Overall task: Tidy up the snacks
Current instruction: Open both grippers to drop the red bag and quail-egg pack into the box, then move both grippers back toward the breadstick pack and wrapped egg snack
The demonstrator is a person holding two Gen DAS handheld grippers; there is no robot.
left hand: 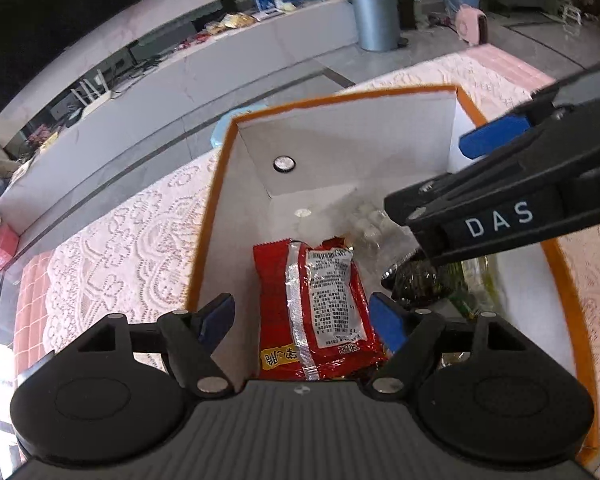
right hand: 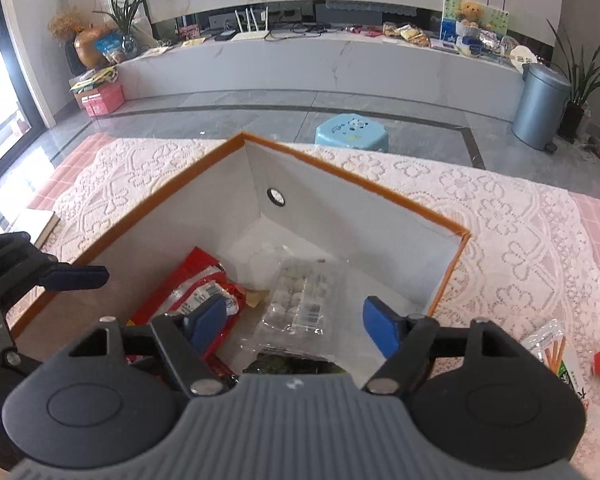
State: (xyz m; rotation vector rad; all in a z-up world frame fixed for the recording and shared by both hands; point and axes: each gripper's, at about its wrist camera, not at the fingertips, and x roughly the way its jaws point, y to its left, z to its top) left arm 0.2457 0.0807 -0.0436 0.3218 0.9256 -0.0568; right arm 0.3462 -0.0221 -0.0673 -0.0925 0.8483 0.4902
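Looking into the orange-rimmed box (right hand: 380, 194) on the lace cloth (right hand: 500, 216), we see a red packet (left hand: 320, 304), a clear packet (right hand: 300, 300) and a dark snack (left hand: 416, 284) lying inside; our left gripper (left hand: 306, 320) and right gripper (right hand: 296, 320) hover spread, empty.

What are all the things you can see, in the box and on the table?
box: 1, white inside with orange rim, on the lace tablecloth
red snack packet: 1, red and silver, inside the box
clear packet of white sweets: 1, inside the box beside the red packet
dark green packet: 1, inside the box, near edge
stick snack packet: 1, clear with orange sticks, on the tablecloth right of the box
lace tablecloth: 1, pale pink
stool: 1, light blue, on the floor
left gripper: 1, black with blue pads, open
right gripper: 1, same, open
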